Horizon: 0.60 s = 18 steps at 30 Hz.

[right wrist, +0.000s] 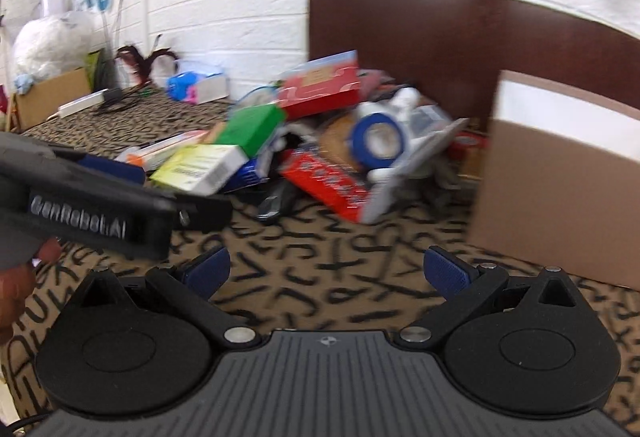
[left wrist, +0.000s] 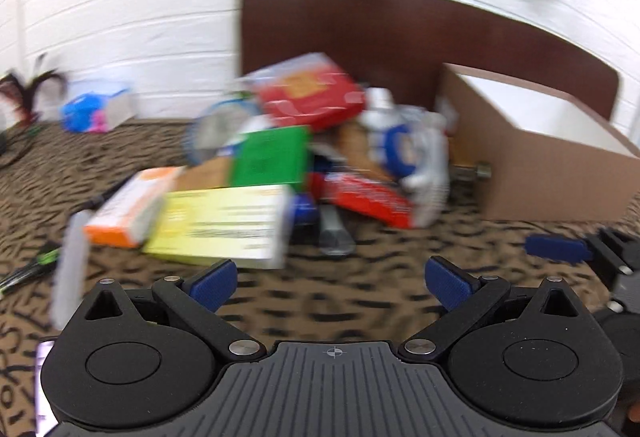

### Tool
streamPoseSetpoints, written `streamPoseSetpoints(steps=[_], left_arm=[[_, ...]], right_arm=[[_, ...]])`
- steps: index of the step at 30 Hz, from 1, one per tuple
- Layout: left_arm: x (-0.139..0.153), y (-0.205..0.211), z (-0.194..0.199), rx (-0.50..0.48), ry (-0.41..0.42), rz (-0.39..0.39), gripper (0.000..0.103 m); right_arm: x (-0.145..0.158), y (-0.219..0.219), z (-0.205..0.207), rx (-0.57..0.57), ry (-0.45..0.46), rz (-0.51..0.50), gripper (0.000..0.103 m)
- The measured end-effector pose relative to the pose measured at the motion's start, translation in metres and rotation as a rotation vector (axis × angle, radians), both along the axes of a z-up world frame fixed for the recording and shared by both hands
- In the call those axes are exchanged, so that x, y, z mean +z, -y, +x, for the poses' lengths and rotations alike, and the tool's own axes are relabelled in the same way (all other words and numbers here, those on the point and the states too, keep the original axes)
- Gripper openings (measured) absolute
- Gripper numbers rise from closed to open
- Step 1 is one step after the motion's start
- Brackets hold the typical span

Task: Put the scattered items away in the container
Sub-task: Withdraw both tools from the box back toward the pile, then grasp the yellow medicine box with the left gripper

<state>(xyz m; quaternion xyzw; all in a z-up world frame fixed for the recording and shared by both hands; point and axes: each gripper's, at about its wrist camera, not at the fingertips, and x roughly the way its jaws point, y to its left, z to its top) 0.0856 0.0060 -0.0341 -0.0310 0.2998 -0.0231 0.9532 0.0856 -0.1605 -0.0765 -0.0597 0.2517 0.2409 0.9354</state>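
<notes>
A heap of items lies on the patterned cloth: a yellow box (left wrist: 224, 225), an orange box (left wrist: 132, 205), a green box (left wrist: 272, 157), a red box (left wrist: 312, 97), a flat red pack (left wrist: 368, 199) and a blue tape roll (left wrist: 400, 149). The open cardboard box (left wrist: 552, 173) stands right of the heap. My left gripper (left wrist: 330, 283) is open and empty, short of the yellow box. My right gripper (right wrist: 326, 273) is open and empty, in front of the heap (right wrist: 320, 141) and left of the cardboard box (right wrist: 560, 177). The left gripper's body (right wrist: 100, 197) shows at the left of the right wrist view.
A dark brown headboard (left wrist: 400, 25) and a white brick wall stand behind the heap. A blue and pink pack (left wrist: 92, 113) and dark feathers (left wrist: 28, 89) lie at the far left. A power strip (right wrist: 84, 101) and a second cardboard box (right wrist: 48, 93) sit far left.
</notes>
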Motion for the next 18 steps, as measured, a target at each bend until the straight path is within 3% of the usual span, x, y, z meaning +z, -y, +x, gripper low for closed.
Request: streamPoseSetpoints(steps=[4, 8, 13, 18], left_arm=[[-0.007, -0.044, 0.013, 0.108, -0.041, -0.078, 0.103], [-0.018, -0.071, 0.027, 0.176, -0.059, -0.103, 0.103], [-0.031, -0.096, 0.045, 0.197, -0.115, -0.183, 0.099], [-0.033, -0.106, 0.057, 0.197, -0.110, -0.186, 0.099]], right_arm=[[-0.005, -0.022, 0.007, 0.041, 0.001, -0.028, 0.102], [-0.009, -0.040, 0.015, 0.076, -0.004, -0.048, 0.102], [-0.013, -0.058, 0.025, 0.115, -0.016, -0.066, 0.099], [-0.017, -0.072, 0.037, 0.149, -0.031, -0.077, 0.092]])
